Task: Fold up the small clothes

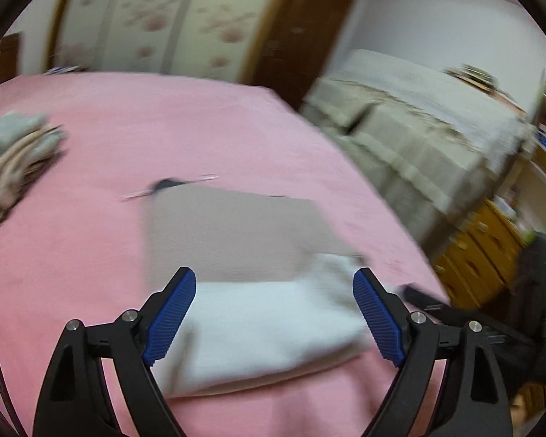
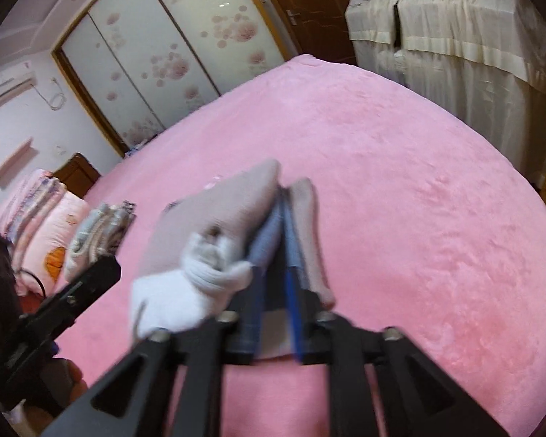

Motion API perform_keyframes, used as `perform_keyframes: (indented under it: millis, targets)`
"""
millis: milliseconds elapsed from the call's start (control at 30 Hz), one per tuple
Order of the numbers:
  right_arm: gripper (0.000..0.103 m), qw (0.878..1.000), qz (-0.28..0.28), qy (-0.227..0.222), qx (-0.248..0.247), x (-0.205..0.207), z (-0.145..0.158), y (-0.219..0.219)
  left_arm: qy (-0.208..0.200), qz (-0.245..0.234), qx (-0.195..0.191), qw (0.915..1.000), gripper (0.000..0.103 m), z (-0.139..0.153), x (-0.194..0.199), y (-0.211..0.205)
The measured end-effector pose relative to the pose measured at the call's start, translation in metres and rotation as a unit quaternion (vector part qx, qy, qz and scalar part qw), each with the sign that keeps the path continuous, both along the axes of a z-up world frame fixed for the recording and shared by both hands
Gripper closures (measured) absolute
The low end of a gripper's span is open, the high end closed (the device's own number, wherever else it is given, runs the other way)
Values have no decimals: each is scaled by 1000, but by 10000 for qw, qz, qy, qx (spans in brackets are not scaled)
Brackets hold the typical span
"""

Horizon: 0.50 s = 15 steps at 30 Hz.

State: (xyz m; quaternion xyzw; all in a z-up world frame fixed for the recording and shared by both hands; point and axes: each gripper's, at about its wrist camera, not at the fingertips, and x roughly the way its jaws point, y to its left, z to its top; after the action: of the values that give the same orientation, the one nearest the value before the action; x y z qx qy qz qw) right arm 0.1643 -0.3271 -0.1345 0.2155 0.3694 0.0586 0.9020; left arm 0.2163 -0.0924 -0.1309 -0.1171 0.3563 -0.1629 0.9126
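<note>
- My left gripper (image 1: 275, 280): its blue-padded fingers (image 1: 171, 320) stand spread wide, nothing between them. It hangs above the near end of the garment.
- My right gripper (image 2: 284, 225): the two blue pads are pressed together on a fold of the beige garment (image 2: 236, 200), which rises in a bunched ridge at the tips. One narrow strip of the cloth trails down the right side of the fingers.
- Beige garment, left wrist view (image 1: 233, 233): it lies flat on the pink bedspread (image 1: 109, 127), roughly rectangular, edges smeared by motion blur.
- White lining or inner layer (image 1: 269, 331): a pale panel at the garment's near end, lying between my left fingers in the picture. In the right wrist view the same white cloth (image 2: 200, 276) is crumpled just left of the closed fingers. Whether it is a separate piece or part of the beige garment, I cannot tell.
- Stack of folded clothes (image 1: 14, 156): grey and beige pieces piled on the bedspread, well apart from the garment, to its far left.
- Small dark object with thin pale ends (image 1: 167, 185): beside the garment's far edge; too blurred to identify.
- Background: floral sliding wardrobe doors (image 2: 156, 54), a brown door (image 1: 302, 32), furniture under a cream lace-edged cover (image 2: 451, 36).
</note>
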Motion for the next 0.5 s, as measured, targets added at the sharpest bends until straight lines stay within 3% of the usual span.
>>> perform_keyframes:
  millis: [33, 133, 233, 500]
  targets:
    - [56, 10000, 37, -60, -18, 1, 4, 2, 76, 162, 42, 9998, 16, -4, 2, 11]
    - [55, 9995, 217, -58, -216, 8, 7, 14, 477, 653, 183, 9966, 16, -25, 7, 41]
    - [55, 9981, 451, 82, -405, 17, 1, 27, 846, 931, 30, 9921, 16, -44, 11, 59]
    - [55, 9977, 538, 395, -151, 33, -17, 31, 1076, 911, -56, 9900, 16, -62, 7, 64]
